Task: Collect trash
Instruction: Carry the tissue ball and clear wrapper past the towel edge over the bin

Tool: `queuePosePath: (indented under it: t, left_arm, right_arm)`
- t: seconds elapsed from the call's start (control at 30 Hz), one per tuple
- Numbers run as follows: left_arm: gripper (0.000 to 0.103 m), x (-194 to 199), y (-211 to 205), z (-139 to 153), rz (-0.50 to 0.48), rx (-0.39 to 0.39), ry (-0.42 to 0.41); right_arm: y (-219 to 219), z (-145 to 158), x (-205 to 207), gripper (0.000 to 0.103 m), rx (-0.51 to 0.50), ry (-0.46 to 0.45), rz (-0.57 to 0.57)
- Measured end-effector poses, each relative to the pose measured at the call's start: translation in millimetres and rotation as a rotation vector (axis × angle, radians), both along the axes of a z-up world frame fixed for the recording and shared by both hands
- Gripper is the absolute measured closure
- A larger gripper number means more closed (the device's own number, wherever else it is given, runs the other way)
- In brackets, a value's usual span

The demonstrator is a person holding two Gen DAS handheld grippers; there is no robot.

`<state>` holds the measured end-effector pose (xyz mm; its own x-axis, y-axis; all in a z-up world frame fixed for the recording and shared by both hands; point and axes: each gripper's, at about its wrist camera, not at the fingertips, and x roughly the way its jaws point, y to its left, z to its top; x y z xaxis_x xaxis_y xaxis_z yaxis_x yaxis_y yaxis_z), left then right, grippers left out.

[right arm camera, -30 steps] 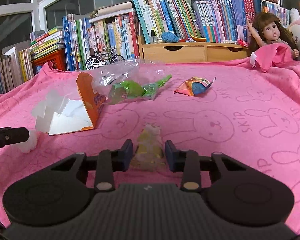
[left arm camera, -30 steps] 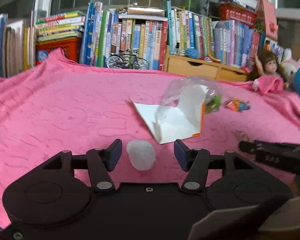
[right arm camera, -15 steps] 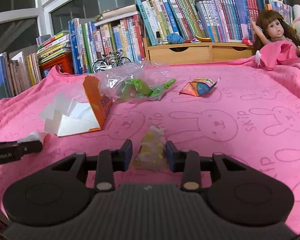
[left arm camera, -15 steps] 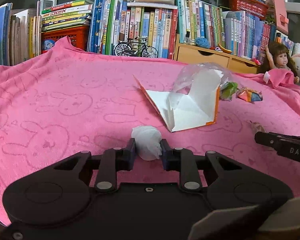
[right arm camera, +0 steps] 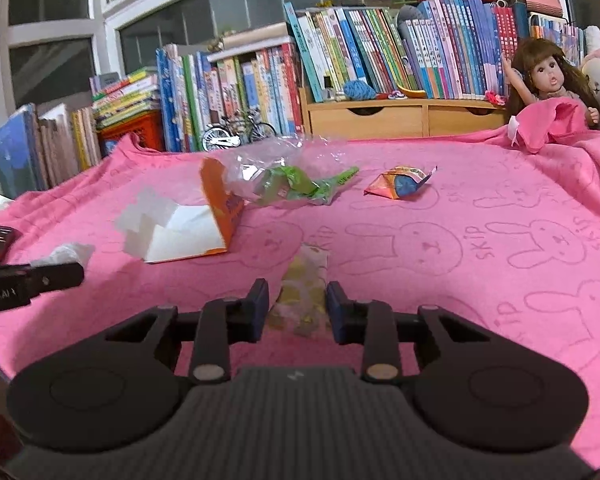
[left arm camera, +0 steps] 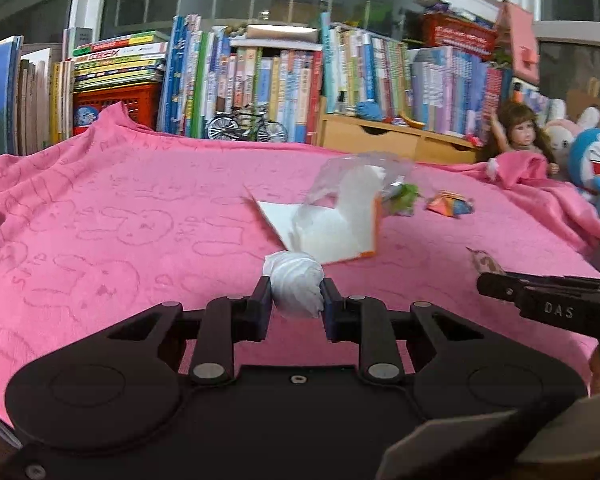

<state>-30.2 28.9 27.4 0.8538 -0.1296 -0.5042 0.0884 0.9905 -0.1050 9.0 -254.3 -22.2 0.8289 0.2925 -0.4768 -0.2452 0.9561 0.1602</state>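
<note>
Left gripper [left arm camera: 294,306] gripped tissue wad [left arm camera: 294,284]; right gripper [right arm camera: 297,306] closing on yellow wrapper [right arm camera: 302,292]. Carton [right arm camera: 188,220], bag [right arm camera: 284,176], wrapper at one o'clock [right arm camera: 400,182] remained.

The left hand-held gripper [left arm camera: 295,305] points forward and slightly downward over the pink blanket [left arm camera: 100,240], its blue pads pressed against both sides of a crumpled white tissue [left arm camera: 294,284]. To its right, the right hand-held gripper [right arm camera: 297,307] tilts down likewise, its jaws closing around a yellowish wrapper [right arm camera: 303,292] between its fingers.
</note>
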Motion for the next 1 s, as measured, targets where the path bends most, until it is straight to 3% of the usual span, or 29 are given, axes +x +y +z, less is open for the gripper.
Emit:
queuePosePath:
  t: [0.27, 0.7, 1.0]
  left_arm:
    - [0.079, -60, -14, 4, -0.074, -0.005, 0.013]
    - [0.079, -125, -23, -34, -0.114, -0.006, 0.247]
    - [0.079, -134, -25, -71, -0.107, 0.013, 0.387]
  right_arm:
    - [-3, 4, -56, 0.067, 0.043, 0.006, 0.068]
    - [2, -15, -140, 0.067, 0.106, 0.083, 0.132]
    - [17, -52, -158, 0.067, 0.093, 0.225, 0.156]
